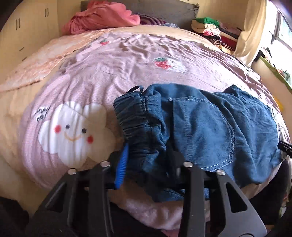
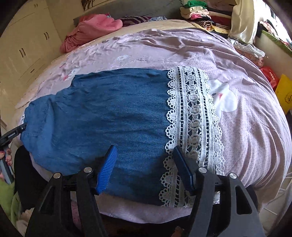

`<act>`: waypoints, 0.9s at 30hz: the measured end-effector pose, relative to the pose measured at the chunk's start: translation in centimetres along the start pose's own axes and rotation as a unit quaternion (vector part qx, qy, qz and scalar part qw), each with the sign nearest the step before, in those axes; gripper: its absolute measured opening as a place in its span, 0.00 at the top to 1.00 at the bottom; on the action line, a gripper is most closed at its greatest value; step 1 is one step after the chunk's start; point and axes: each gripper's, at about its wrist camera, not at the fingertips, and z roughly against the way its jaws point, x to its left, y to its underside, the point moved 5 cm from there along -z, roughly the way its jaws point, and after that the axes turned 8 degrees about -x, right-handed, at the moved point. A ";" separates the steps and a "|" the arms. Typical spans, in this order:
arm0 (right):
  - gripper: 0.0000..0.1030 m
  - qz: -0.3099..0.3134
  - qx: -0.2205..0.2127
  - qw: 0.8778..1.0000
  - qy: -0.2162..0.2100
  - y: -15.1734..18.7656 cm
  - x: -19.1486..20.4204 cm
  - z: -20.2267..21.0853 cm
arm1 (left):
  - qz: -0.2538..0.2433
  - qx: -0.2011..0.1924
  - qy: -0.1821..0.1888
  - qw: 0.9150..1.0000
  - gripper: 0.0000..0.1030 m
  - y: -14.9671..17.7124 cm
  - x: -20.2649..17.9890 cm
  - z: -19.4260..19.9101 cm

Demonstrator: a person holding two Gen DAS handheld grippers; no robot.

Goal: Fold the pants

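Blue denim pants (image 1: 209, 124) lie across a lilac bed cover (image 1: 102, 76). Their elastic waistband (image 1: 135, 116) is bunched up at the left end. My left gripper (image 1: 147, 162) is shut on that bunch: one blue pad (image 1: 121, 164) shows against the denim, and the other finger is buried in the folds. In the right wrist view the pants leg (image 2: 109, 109) lies flat and ends in a white lace hem (image 2: 193, 116). My right gripper (image 2: 145, 168) stands open over the leg near the hem, its pads (image 2: 107, 167) apart from the cloth.
A pink garment heap (image 1: 102, 16) lies at the headboard. Stacked folded clothes (image 1: 215, 31) sit at the back right. Cream cupboards (image 2: 23, 49) run along the left. Yellow and red bags (image 2: 281, 87) stand beside the bed on the right. A hand (image 2: 7, 156) holds the left gripper.
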 end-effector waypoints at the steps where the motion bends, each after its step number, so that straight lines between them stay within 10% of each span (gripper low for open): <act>1: 0.39 -0.003 0.001 1.000 -0.001 -0.1 -0.1 0.0 | -0.010 -0.008 -0.003 1.000 0.81 -0.3 0.1 0.2; 6: 0.38 -0.012 -0.002 1.000 -0.007 0.0 -0.2 0.0 | -0.021 -0.012 -0.016 1.000 0.82 -0.8 1.5 0.6; 20: 0.29 -0.041 -0.053 0.997 -0.037 -2.4 -2.9 2.9 | 0.012 -0.068 -0.005 0.998 0.39 -2.6 3.5 7.1; 27: 0.29 -0.095 -0.080 0.992 -0.033 -6.9 -8.6 1.8 | -0.014 -0.066 0.111 0.992 0.38 -7.4 -4.7 4.3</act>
